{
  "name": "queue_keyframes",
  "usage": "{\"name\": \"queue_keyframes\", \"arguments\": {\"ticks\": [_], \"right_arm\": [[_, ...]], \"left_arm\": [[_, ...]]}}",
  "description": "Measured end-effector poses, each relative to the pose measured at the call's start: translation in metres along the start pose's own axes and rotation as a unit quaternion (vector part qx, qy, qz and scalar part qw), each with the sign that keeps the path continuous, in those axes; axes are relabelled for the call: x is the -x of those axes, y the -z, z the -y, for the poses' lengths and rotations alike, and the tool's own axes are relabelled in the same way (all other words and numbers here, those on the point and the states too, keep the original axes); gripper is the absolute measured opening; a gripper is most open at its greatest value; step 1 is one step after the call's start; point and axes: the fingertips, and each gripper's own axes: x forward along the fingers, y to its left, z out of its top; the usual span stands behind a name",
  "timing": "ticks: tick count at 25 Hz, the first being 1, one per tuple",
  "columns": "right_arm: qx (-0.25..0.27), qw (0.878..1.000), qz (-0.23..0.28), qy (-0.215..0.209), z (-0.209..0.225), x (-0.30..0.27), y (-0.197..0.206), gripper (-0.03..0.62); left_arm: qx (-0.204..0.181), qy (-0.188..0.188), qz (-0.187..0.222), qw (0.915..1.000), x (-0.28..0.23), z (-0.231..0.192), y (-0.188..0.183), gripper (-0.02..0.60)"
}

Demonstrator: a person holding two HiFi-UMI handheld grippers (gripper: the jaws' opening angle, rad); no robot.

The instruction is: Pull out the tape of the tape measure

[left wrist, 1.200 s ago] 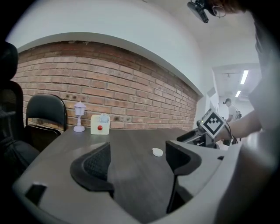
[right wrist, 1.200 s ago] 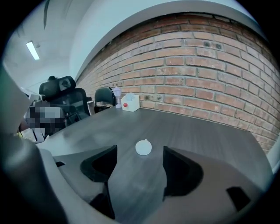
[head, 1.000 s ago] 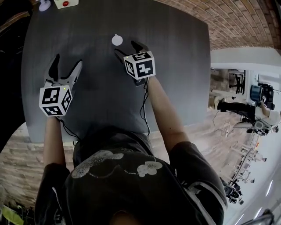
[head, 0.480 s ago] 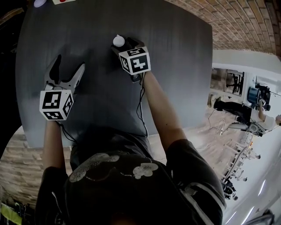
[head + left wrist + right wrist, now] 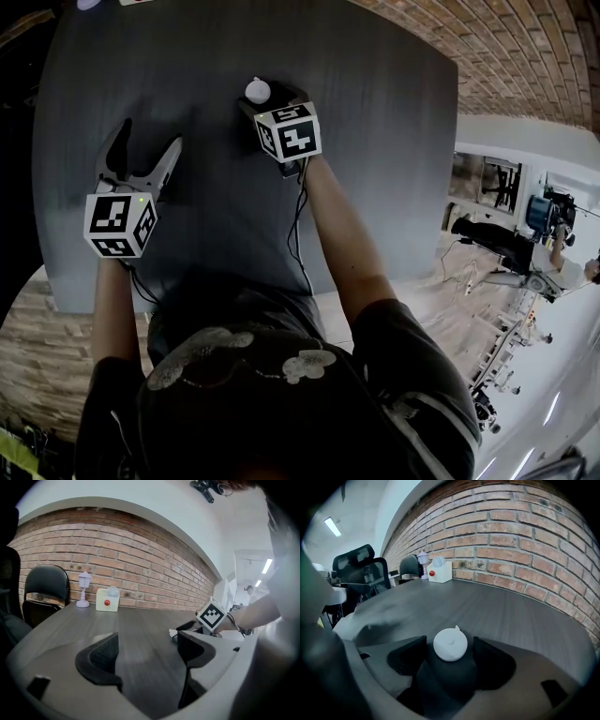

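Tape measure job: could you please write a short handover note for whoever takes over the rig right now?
Left gripper: open, empty, over the left part of the table, away from the job.
Right gripper: open, jaws either side of the white round tape measure, small gaps showing; not gripped.
Tape measure: flat on the table, tab at the case, no tape drawn out.
Done: right gripper lined up.
Left to do: close on the case, then probably take the tab with the left gripper and pull.
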Motion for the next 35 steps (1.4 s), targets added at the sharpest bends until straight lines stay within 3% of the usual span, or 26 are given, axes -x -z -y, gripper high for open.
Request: {"name": "queue_keyframes", "arguments": {"ticks": [4, 6, 22, 30, 35], "right_arm": [[-0.004, 1.000, 0.001, 0.002, -0.002, 0.000, 0.000, 0.316], [-0.011, 1.000, 0.000, 0.007, 0.002, 0.001, 0.000, 0.236], [-0.004, 1.000, -0.019, -0.001, 0.002, 0.008, 0.000, 0.233], [0.026, 0.998, 0.044, 0.024, -0.011, 0.061, -0.031, 0.232], [0.005, 0.994, 0.105, 0.013, -0.023, 0.112, -0.048, 0.232]], "left_arm": [[0.002, 0.001, 0.000, 1.0000, 0.000, 0.001, 0.001, 0.387], [0.003, 0.003, -0.001, 1.0000, -0.001, 0.003, 0.001, 0.387], [0.000, 0.013, -0.004, 0.9999, 0.009, 0.008, -0.001, 0.387], [-0.017, 0.030, 0.008, 0.9994, 0.032, 0.016, -0.014, 0.387], [-0.039, 0.041, 0.018, 0.9982, 0.048, 0.037, -0.026, 0.387]]}}
